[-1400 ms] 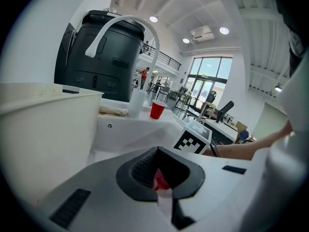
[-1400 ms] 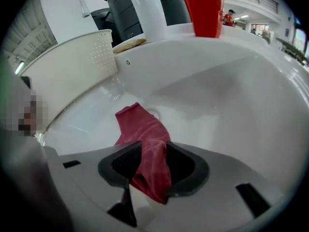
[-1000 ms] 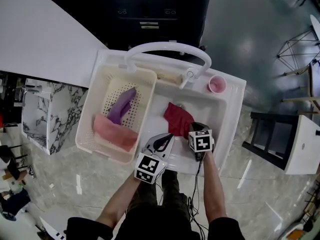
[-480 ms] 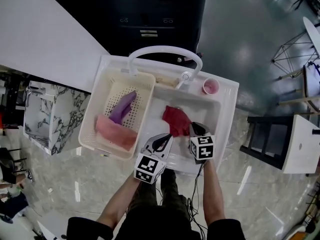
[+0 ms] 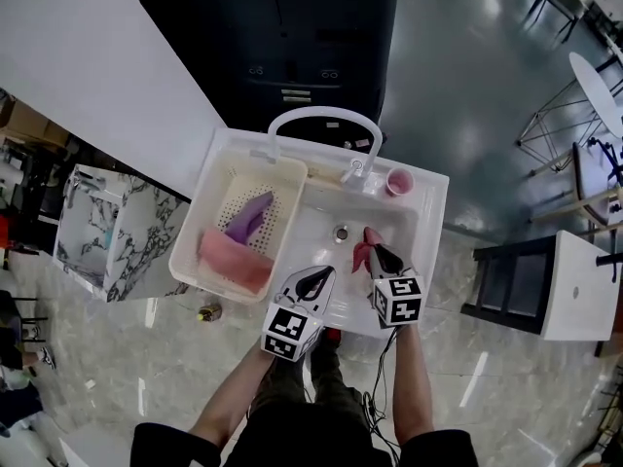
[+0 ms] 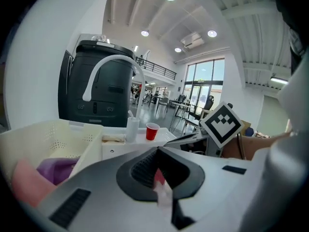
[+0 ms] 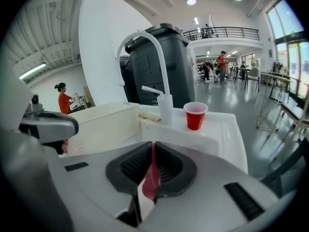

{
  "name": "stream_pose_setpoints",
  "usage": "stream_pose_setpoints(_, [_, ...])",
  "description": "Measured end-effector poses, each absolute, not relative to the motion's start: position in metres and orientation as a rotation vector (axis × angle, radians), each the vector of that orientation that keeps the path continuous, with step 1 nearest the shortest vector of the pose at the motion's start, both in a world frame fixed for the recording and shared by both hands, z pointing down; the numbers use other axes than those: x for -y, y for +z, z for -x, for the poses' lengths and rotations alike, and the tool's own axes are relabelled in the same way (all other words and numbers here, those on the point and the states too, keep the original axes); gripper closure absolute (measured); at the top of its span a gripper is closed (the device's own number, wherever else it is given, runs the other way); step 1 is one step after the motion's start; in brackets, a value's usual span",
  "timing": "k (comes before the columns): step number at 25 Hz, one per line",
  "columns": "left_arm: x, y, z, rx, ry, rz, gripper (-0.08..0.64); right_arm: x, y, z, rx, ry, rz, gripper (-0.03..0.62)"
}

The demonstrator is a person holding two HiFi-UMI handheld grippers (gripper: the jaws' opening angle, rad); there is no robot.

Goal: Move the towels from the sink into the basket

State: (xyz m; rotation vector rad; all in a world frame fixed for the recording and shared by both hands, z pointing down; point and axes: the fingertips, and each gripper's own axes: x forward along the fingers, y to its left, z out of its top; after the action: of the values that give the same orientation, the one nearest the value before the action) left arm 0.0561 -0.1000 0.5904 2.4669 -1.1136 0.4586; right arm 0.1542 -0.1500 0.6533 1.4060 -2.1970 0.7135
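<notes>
Head view gives us the tally: a pink towel [image 5: 234,259] and a purple towel [image 5: 250,215] lie in the basket [image 5: 201,217] at the left side of the sink [image 5: 431,232]. One more, a red towel [image 5: 363,252], hangs over the sink's basin, just right of the drain [image 5: 340,232]. Our right hand-held gripper [image 5: 378,253] has its jaws closed on that red towel's upper edge, the cloth pinched thin between the pads in the right gripper view. Our left hand-held gripper [image 5: 321,276], near the sink's front rim, has its jaws together at the tips and, as far as we can tell, carries nothing. We judge the job about two thirds done: what remains is to carry the red towel left from the sink over the basket and let go; no other towel shows in the sink. For writing, we find only black-and-white square markers on the gripper cubes; the red cup [image 5: 398,181] at the sink's back right corner looks plain, and labels on the dark machine [image 5: 292,27] behind the sink are too small to read.
</notes>
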Motion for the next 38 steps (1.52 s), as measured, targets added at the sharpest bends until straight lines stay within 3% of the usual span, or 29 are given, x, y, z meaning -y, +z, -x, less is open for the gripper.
stream_pose_setpoints(16, [0.082, 0.501, -0.022, 1.253, 0.343, -2.544, 0.555, 0.102, 0.494, -0.137, 2.429, 0.468, -1.587, 0.549])
stream_pose_setpoints(38, [0.086, 0.47, 0.075, 1.42, 0.254, -2.51, 0.555, 0.103, 0.406, -0.057, 2.62, 0.301, -1.552, 0.549])
